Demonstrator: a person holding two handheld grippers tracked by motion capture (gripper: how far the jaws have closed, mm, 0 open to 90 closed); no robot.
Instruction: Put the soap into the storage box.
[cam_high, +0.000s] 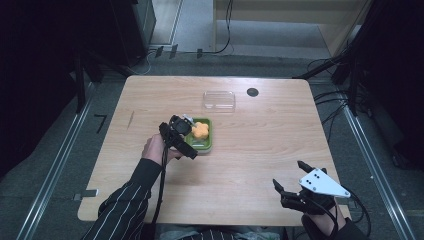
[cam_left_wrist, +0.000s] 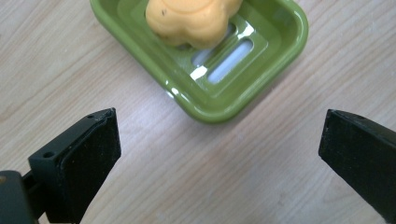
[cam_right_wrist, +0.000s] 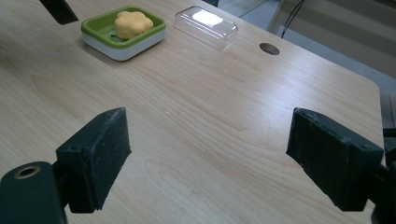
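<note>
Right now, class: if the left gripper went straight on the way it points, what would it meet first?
Probably the green plastic soap dish holding the orange flower-shaped soap; the left gripper is open and empty.

The soap (cam_high: 200, 130) is orange-yellow with a small dark speck, seen in the left gripper view. Its dish (cam_high: 208, 145) is glossy green over a white base. The lid (cam_high: 219, 100) is clear. The table (cam_high: 250, 150) is pale wood with fine grain. Both grippers' 2 jaws are black. The person's sleeve (cam_high: 125, 205) is dark with thin white stripes.
</note>
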